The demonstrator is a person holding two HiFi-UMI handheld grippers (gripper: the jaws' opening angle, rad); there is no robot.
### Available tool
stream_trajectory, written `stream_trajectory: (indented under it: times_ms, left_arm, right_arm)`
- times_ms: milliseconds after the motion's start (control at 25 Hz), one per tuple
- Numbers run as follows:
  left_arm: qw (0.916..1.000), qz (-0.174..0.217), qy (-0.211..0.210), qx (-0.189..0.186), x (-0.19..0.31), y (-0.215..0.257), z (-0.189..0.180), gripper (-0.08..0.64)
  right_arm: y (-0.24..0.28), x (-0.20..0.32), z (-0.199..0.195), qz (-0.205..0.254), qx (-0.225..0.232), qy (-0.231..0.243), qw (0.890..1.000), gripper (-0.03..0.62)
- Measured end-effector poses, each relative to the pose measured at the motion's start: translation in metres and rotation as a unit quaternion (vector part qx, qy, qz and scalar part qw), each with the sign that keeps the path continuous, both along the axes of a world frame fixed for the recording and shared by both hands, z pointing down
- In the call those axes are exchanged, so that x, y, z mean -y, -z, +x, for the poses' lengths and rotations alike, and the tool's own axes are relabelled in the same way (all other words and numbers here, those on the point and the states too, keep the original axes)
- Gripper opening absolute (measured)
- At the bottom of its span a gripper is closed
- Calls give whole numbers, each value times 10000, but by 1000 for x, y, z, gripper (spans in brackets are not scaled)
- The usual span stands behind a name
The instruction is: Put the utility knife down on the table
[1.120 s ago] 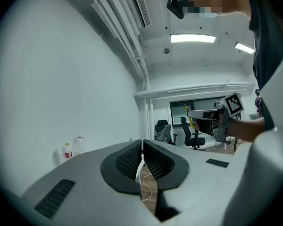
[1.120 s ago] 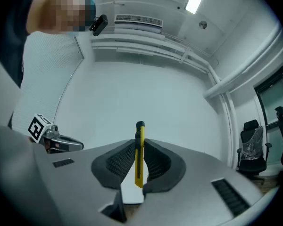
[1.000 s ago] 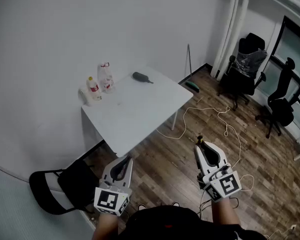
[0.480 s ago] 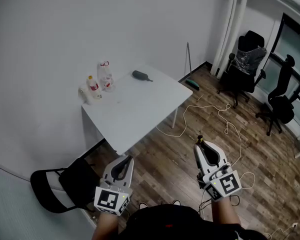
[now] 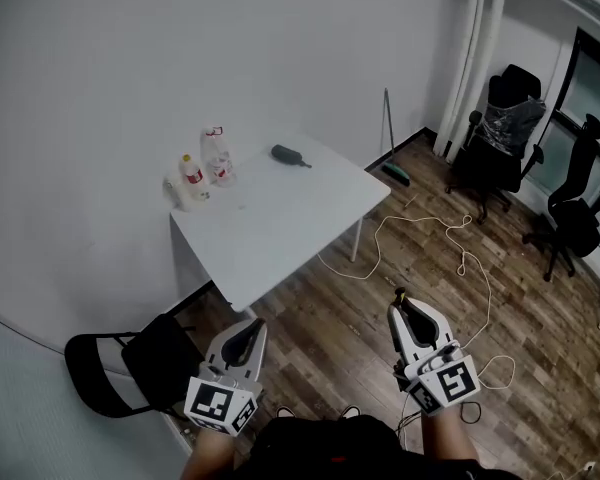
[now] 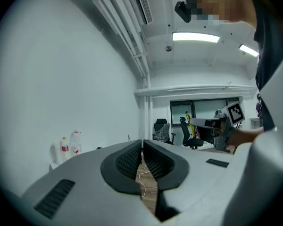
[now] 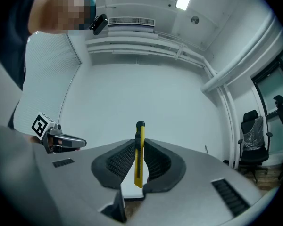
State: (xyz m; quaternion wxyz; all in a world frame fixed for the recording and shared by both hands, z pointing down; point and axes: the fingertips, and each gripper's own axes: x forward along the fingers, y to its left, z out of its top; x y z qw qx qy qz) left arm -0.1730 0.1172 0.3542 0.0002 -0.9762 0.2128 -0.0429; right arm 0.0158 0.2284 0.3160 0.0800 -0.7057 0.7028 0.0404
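Observation:
A yellow utility knife stands upright between the pads of my right gripper, which is shut on it. In the head view that right gripper hovers over the wooden floor, short of the white table, and the knife's dark tip pokes out past the fingers. My left gripper hangs near the table's front corner. Its jaws are shut with nothing between them, as the left gripper view shows. That view also catches the right gripper with the knife.
Two bottles and a dark object sit at the table's far edge by the wall. A black chair stands at the lower left. Office chairs and a broom stand at the right, and a white cable lies on the floor.
The head view has shifted a little, and both grippers sit slightly lower in the picture. The knife stays clamped in the right jaws.

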Motion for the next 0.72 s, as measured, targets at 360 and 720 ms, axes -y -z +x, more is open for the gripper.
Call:
stream_trajectory:
  times_ms: [360,720]
  left_arm:
    - [9997,-139,119,129,-40,-23,38,31]
    - [9997,-150,90,175,-22,-34,71,31]
  right_arm:
    - [-27,-29,54,-229,160,92,9996,71]
    - [-40,-13,80,-240,269,148,9992,70]
